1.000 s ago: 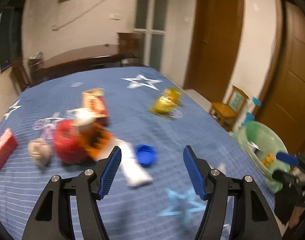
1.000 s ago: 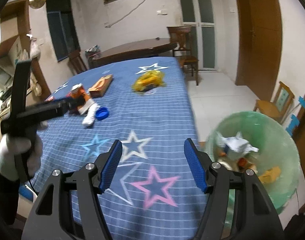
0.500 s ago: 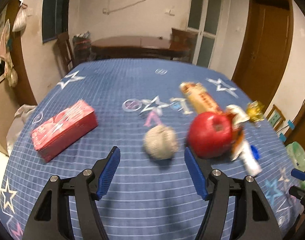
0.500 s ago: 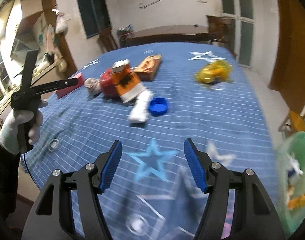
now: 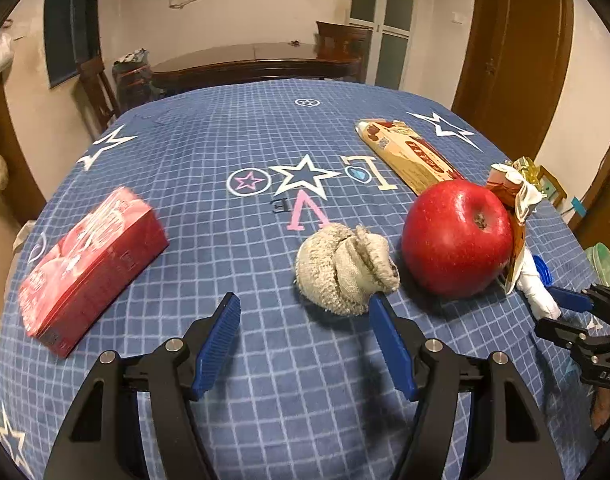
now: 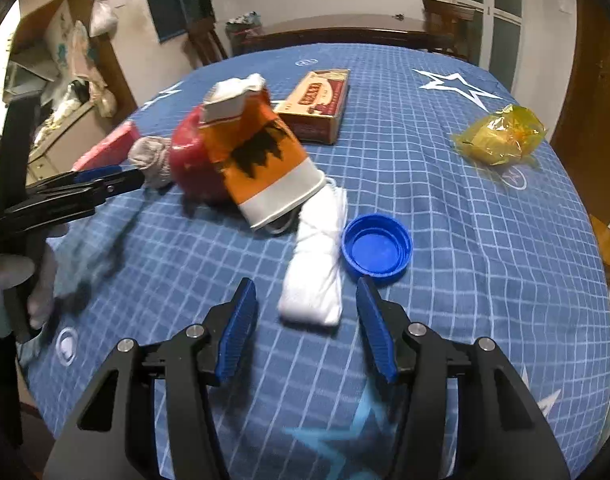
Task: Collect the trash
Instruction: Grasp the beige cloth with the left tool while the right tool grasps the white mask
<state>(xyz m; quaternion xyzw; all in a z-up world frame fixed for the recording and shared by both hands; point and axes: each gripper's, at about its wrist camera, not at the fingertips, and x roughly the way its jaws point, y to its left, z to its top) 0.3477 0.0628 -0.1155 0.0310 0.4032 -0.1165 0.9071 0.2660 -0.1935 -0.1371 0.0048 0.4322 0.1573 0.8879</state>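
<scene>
In the left wrist view my left gripper (image 5: 305, 312) is open and empty, just short of a crumpled beige wad (image 5: 345, 270) on the blue tablecloth; the wad touches its right fingertip. A red apple (image 5: 457, 238) lies right of the wad. In the right wrist view my right gripper (image 6: 307, 300) is open and empty, with the near end of a folded white tissue (image 6: 319, 268) between its fingertips. A blue bottle cap (image 6: 377, 249) lies right of the tissue. A crushed orange paper cup (image 6: 261, 152) leans on the apple (image 6: 191, 160). A yellow wrapper (image 6: 501, 136) lies far right.
A red box (image 5: 91, 260) lies at the left of the table. A brown snack box (image 6: 317, 104) lies behind the cup. The green bin's rim (image 5: 605, 266) shows past the table's right edge. A dark wooden table (image 5: 257, 62) and chairs stand behind.
Both grippers have moved in low over the table. The left one now sits at the beige wad; the right one swung from the bin side to the white tissue and cap.
</scene>
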